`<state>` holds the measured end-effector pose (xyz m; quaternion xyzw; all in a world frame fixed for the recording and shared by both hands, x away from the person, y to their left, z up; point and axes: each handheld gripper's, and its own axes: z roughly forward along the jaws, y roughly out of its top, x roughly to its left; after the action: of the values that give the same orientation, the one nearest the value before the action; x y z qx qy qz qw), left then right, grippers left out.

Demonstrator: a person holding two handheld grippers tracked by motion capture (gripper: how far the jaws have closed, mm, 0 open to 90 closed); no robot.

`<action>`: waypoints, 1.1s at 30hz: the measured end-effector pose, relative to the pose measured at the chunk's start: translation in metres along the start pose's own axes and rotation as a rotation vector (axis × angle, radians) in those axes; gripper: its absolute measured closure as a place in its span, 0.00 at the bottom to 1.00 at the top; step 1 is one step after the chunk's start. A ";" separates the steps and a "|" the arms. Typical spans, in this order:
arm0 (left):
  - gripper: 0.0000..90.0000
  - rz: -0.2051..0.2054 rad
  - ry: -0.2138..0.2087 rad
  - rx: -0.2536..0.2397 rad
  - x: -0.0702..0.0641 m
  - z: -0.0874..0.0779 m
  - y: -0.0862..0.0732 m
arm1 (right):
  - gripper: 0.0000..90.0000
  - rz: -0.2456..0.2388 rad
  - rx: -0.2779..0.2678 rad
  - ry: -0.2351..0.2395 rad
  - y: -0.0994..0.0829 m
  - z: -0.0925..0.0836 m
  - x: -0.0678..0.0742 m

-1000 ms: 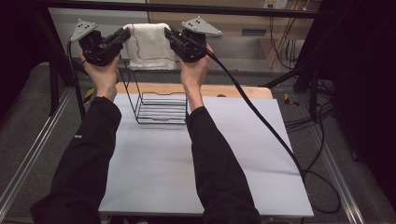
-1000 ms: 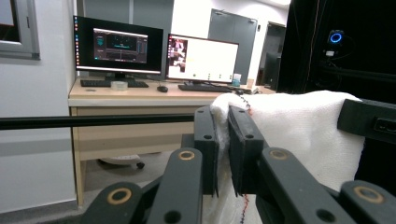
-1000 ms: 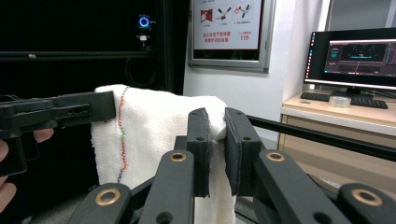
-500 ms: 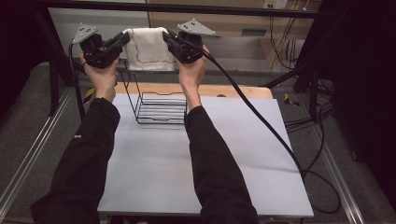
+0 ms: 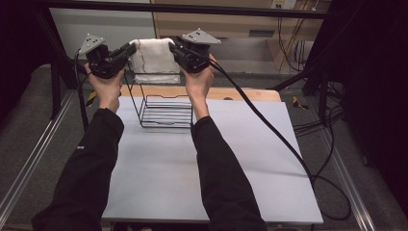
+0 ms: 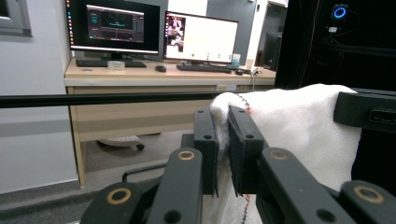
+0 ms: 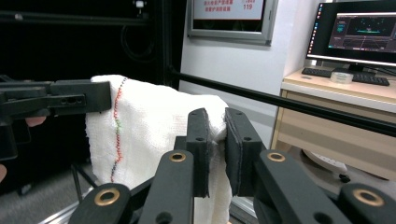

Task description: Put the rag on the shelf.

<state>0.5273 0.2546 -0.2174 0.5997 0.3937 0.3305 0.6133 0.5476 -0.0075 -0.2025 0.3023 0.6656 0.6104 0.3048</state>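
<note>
Two tongs clamp one towel above the far rack.
We hold the towel [image 5: 153,57] stretched between left tongs [image 5: 129,51] and right tongs [image 5: 174,48], over the wire rack [image 5: 166,109]; uneven lowering could snag it or pull a corner free.

Behind the white counter [image 5: 250,159] I see a wooden desk [image 6: 140,77] with two lit monitors [image 6: 114,25] and keyboards against a grey wall [image 6: 32,121], grey floor [image 5: 29,125] and dark surroundings at the sides.

Black sleeves [image 5: 94,168] (grey-plated black grippers)
</note>
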 end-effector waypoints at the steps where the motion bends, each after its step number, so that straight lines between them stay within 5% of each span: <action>1: 0.91 0.001 -0.004 0.004 0.000 -0.001 -0.003 | 0.90 -0.008 0.006 0.001 -0.001 -0.001 0.001; 14: 0.91 0.009 -0.032 0.020 -0.003 -0.019 -0.021 | 0.90 -0.013 0.024 0.016 -0.012 -0.012 0.011; 33: 0.90 0.023 -0.067 0.051 -0.010 -0.032 -0.026 | 0.89 -0.020 0.043 0.049 -0.021 -0.034 0.020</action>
<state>0.4923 0.2596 -0.2412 0.6303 0.3744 0.3071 0.6068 0.5081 -0.0149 -0.2223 0.2874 0.6889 0.6000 0.2879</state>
